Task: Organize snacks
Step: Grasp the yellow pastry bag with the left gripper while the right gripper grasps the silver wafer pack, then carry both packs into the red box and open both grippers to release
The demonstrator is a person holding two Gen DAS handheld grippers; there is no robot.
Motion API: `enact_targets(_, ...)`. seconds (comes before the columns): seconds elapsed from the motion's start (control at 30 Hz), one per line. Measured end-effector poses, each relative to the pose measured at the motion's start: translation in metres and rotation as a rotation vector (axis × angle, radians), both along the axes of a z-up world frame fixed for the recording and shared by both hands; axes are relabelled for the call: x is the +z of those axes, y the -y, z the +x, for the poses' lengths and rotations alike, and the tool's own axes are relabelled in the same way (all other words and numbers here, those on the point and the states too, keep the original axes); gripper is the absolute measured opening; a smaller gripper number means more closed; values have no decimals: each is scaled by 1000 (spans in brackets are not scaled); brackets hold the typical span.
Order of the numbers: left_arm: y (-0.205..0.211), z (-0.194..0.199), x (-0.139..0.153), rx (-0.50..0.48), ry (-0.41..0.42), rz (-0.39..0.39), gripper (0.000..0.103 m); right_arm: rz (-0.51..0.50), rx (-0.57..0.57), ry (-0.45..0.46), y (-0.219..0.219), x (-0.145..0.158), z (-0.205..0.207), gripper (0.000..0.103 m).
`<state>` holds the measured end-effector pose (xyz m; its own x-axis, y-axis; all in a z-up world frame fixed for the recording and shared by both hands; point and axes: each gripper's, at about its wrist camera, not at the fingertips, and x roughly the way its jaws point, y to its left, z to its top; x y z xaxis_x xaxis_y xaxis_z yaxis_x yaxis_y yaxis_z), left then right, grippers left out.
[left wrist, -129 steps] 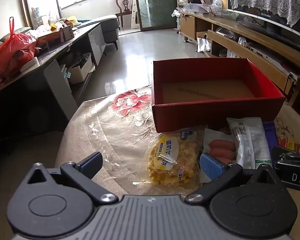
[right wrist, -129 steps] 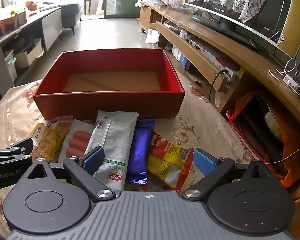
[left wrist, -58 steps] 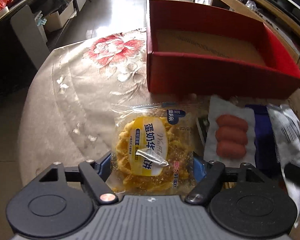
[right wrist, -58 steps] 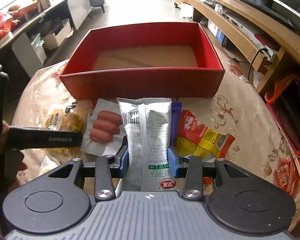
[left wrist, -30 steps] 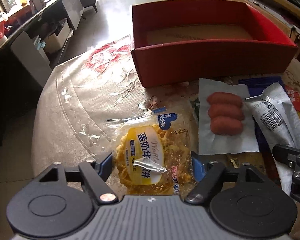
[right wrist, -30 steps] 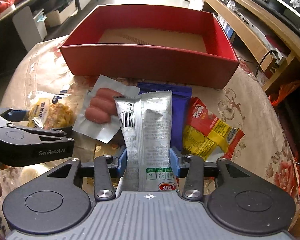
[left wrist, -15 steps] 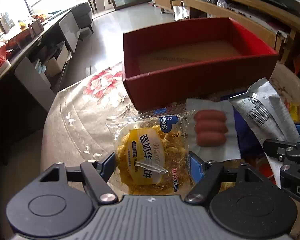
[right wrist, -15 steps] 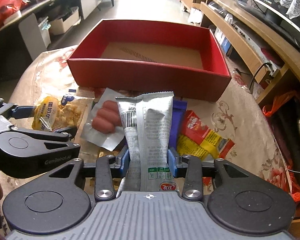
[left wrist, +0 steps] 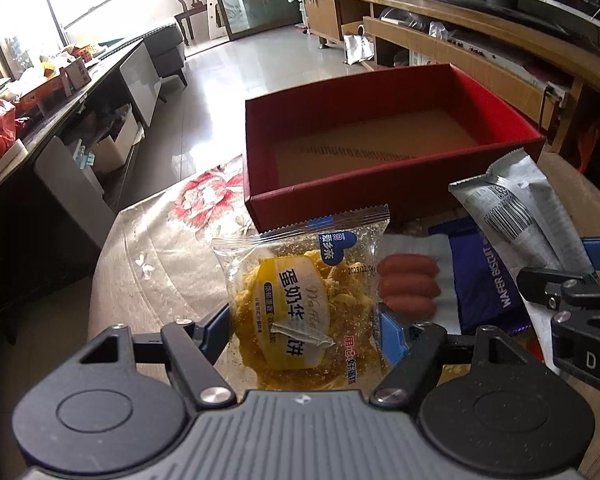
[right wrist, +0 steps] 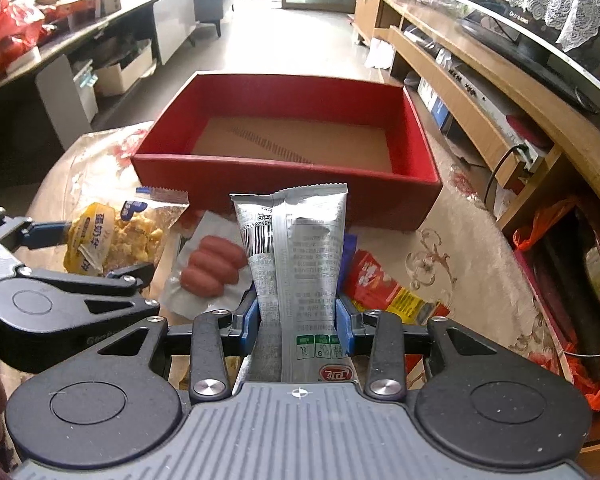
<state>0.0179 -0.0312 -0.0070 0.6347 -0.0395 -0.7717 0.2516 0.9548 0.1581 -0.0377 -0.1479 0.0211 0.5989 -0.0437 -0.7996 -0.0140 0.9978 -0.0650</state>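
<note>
Left hand-held gripper (left wrist: 302, 326) pinches the clear waffle snack bag (left wrist: 304, 292) by its two side edges, blue pads pressing on the wrapper, and the bag hangs raised off the table (left wrist: 156, 264), on the near side of the red box (left wrist: 380, 196) and short of its front wall. Right hand-held gripper (right wrist: 298, 322) is clamped on the silver snack packet (right wrist: 300, 256), which stands up between the blue pads, likewise on the near side of the red box and a little above the items under it. Near the box's front wall on the table lie the sausage pack (right wrist: 208, 268), the blue wafer biscuit pack (left wrist: 484, 276) and the red-and-yellow packet (right wrist: 384, 286); whether the blue pack touches the box wall is hard to tell, as the silver packet covers most of it. The box itself is empty, its brown floor bare. The step in hand looks like the carry: both packets are gripped and lifted, neither yet over the box. The next move calls for bringing each hand forward over the front wall with enough height for the dangling ends to clear the rim, then lowering and letting go side by side on the floor.
</note>
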Motion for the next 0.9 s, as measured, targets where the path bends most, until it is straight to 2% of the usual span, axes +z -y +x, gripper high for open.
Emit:
enact_targets(0.47,13,20,23,9,62,-32,72,20,-28,68,6,17,22,46)
enact_targets(0.9,29,70,37,31,94,-39,72,47,-65,102,24,25,65,46)
